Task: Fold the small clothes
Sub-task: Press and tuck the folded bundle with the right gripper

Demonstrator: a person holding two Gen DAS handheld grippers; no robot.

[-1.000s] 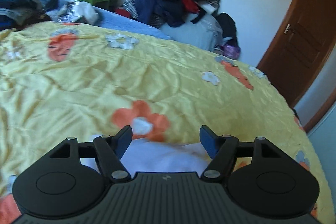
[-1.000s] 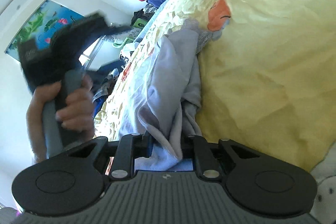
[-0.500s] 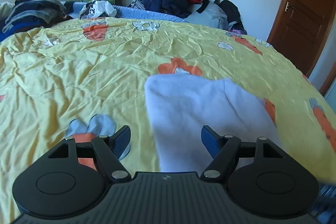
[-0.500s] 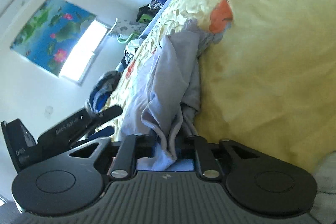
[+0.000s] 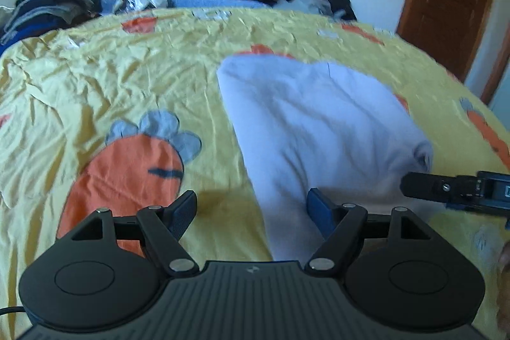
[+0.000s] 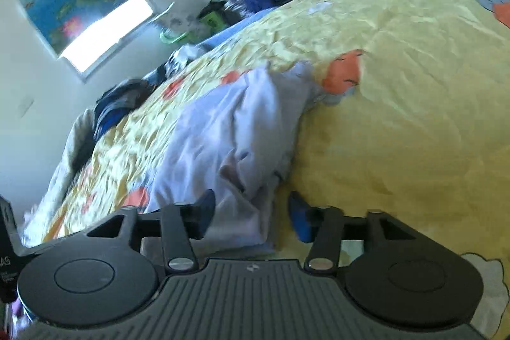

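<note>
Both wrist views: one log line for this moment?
left gripper: open, empty | right gripper: open | pale garment: flat on yellow bedspread

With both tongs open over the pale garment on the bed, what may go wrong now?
1. The pale garment lies bunched near the right tongs, so a fold may come out uneven.
2. The yellow bedcover is wrinkled and soft; the left tongs might pinch it together with the garment.
3. Both views are blurred, so edges are hard to judge.

soft matt garment (image 5: 318, 123) on a crinkled, faintly glossy bedspread (image 5: 127, 78).
</note>
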